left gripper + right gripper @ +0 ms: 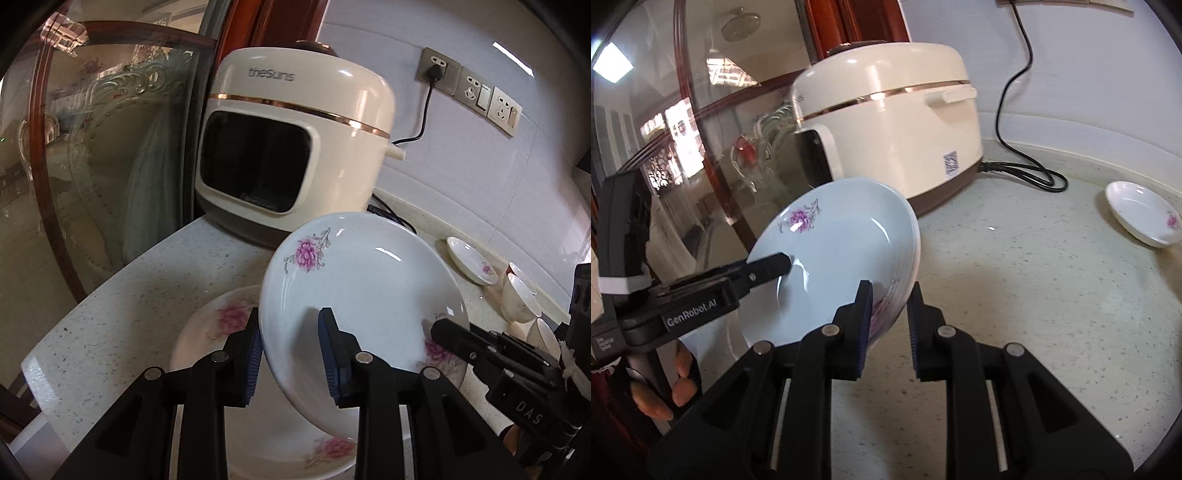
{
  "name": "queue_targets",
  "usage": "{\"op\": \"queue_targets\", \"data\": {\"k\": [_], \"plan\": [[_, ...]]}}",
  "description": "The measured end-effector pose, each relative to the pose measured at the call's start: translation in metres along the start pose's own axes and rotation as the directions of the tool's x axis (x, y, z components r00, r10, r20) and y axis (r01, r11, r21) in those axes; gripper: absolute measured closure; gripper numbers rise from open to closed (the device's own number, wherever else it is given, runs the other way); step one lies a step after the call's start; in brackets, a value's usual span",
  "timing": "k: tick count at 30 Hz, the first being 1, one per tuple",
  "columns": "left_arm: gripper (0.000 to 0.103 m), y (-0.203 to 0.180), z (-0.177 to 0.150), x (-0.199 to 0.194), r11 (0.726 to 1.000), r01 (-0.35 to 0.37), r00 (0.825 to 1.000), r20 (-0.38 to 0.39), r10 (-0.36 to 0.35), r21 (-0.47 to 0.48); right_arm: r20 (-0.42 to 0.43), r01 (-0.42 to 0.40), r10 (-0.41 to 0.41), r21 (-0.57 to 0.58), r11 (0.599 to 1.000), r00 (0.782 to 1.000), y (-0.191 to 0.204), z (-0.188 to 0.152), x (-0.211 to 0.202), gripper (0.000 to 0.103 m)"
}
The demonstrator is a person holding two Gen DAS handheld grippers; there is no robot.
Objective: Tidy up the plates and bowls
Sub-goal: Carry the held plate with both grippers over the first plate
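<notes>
Left wrist view: the left gripper has the near rim of a white plate between its blue-padded fingers, one on the hollow face and one behind. The pads lie close to both sides, but I cannot tell whether they actually press. The plate is tilted up on edge, its hollow facing the camera, with pink flower prints at its far left and near right rim. It hangs just above a second flowered plate that lies flat on the speckled counter.

The right gripper reaches in from the right to the plate's right rim, and white letters on its black body read "DAS". In the right wrist view its fingers are clamped on that rim, one finger on the inner face and one on the outside. The same view shows "GenRobot.AI" in white on the left gripper's side, with a hand around the handle below it; smaller print beside it is too small to read.

Behind the plate stands a cream rice cooker with a gold band and "thesuns" in grey on its lid. A square code label is stuck low on its side. Far right on the counter lies a small flowered dish, with cups nearer to the right. Wall sockets are above, and one holds a black plug.
</notes>
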State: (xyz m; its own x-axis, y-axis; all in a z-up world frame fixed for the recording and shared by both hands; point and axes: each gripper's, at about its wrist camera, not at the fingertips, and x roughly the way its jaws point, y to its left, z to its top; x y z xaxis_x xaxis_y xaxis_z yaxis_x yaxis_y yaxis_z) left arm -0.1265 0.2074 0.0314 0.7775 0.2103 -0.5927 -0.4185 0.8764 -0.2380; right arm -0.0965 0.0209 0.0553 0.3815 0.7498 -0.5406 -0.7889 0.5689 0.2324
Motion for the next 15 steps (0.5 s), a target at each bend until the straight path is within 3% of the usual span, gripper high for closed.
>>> {"op": "queue_targets", "data": {"k": [8,15], "plan": [[0.073,0.017,-0.003,0.002,1.0,-0.022,1.0,-0.01,0.022,-0.015,-0.033,-0.018,0.018,-0.004,1.0,0.999,0.012,0.002,0.015,0.081],[0.071,0.035,-0.004,0.006,0.998,-0.058,0.998,-0.029,0.057,-0.023,-0.111,-0.059,0.054,-0.051,0.997,0.992,0.027,0.001,0.032,0.081]]}}
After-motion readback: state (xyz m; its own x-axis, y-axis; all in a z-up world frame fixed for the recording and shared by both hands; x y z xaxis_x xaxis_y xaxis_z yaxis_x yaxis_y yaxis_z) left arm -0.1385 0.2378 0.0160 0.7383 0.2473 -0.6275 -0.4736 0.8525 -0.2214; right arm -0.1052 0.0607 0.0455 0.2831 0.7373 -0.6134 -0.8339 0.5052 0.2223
